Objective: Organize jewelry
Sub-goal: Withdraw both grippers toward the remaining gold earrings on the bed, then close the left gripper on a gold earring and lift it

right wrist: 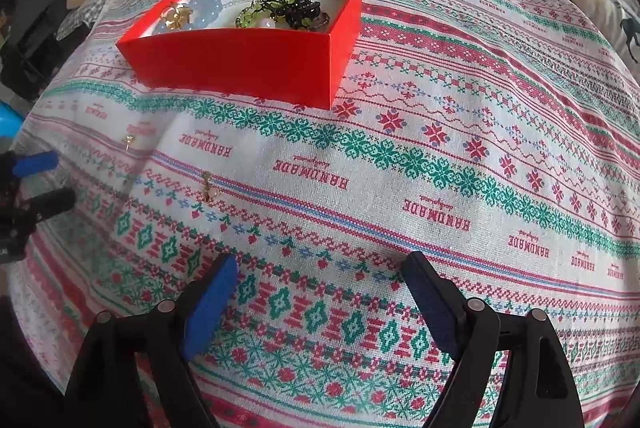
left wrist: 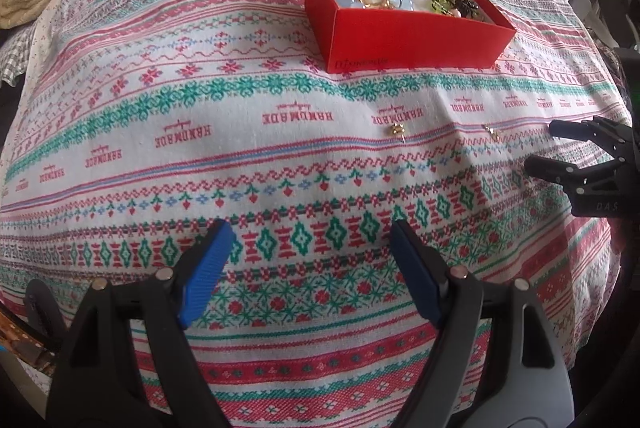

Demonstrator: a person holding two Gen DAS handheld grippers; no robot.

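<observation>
though near, earrings [left wrist: 397,129] beyond both tongs [left wrist: 312,232]

1. Red box [left wrist: 404,32], white inside.
2. Tablecloth [left wrist: 200,156]: white with red, green and blue cross-stitch bands.
3. Pale blue beads [right wrist: 206,8]; green and black beads [right wrist: 288,10].
4. Blue gripper pads [left wrist: 206,270].

Soft daylight, faint shadows, fisheye-warped edges
</observation>
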